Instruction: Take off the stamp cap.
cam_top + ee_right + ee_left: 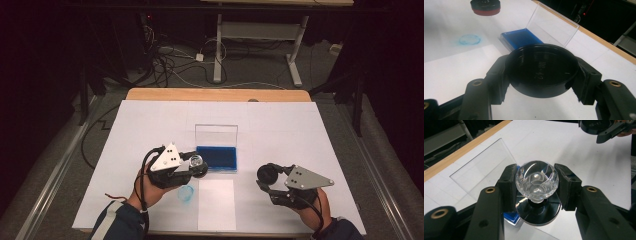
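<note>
A laboratory-style recording room. A wooden table [215,94] covered with white paper [280,135] stands on grey carpet, surrounded by dark curtained walls. Behind it, loose cables [170,62] lie on the floor beside the white metal legs of a height-adjustable desk [260,30].

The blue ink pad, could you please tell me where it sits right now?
In the high view, the blue ink pad lies mid-table in its open clear case, just right of the stamp held by the left hand-held gripper.

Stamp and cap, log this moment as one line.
left gripper: shut on stamp | right gripper: shut on cap | ink pad: open | blue ring print on sheet
</note>
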Demonstrator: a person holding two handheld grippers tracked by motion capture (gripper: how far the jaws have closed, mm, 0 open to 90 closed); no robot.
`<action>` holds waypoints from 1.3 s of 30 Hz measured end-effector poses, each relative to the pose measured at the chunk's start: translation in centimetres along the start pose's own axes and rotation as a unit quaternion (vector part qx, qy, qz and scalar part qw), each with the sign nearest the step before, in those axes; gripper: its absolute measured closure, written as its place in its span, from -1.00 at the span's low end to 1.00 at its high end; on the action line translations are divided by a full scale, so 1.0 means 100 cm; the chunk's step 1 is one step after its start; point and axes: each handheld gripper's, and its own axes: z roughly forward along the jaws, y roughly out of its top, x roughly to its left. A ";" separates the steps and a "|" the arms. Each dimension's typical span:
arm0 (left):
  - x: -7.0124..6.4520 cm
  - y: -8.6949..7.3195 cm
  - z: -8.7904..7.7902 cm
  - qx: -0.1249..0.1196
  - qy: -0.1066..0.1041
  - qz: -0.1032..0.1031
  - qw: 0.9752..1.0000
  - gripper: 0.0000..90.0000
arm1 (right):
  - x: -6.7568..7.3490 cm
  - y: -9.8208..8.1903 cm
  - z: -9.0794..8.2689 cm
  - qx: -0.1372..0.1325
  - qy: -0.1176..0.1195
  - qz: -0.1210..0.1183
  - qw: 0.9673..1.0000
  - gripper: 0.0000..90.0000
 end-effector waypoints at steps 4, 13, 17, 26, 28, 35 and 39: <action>0.002 0.000 -0.002 -0.003 0.004 -0.002 1.000 0.20 | -0.003 -0.003 -0.005 0.001 -0.007 0.000 1.000 -0.15; 0.006 -0.002 -0.004 -0.007 0.008 -0.007 1.000 0.20 | -0.010 -0.011 -0.017 0.005 -0.021 0.007 1.000 -0.15; 0.007 -0.001 -0.003 -0.005 0.007 -0.006 1.000 0.20 | -0.011 -0.013 -0.021 0.008 -0.026 0.007 1.000 -0.15; 0.019 0.009 0.000 -0.004 0.007 -0.003 1.000 0.20 | -0.017 -0.017 -0.024 0.009 -0.028 0.012 0.999 -0.15; 0.021 0.011 0.002 0.000 0.007 -0.002 1.000 0.20 | -0.017 -0.016 -0.023 0.009 -0.027 0.012 1.000 -0.15; 0.028 0.015 0.007 0.008 0.013 -0.003 1.000 0.20 | -0.018 -0.017 -0.021 0.010 -0.029 0.013 0.999 -0.15; 0.031 0.016 0.008 0.008 0.013 -0.007 1.000 0.20 | -0.018 -0.017 -0.020 0.012 -0.027 0.010 1.000 -0.15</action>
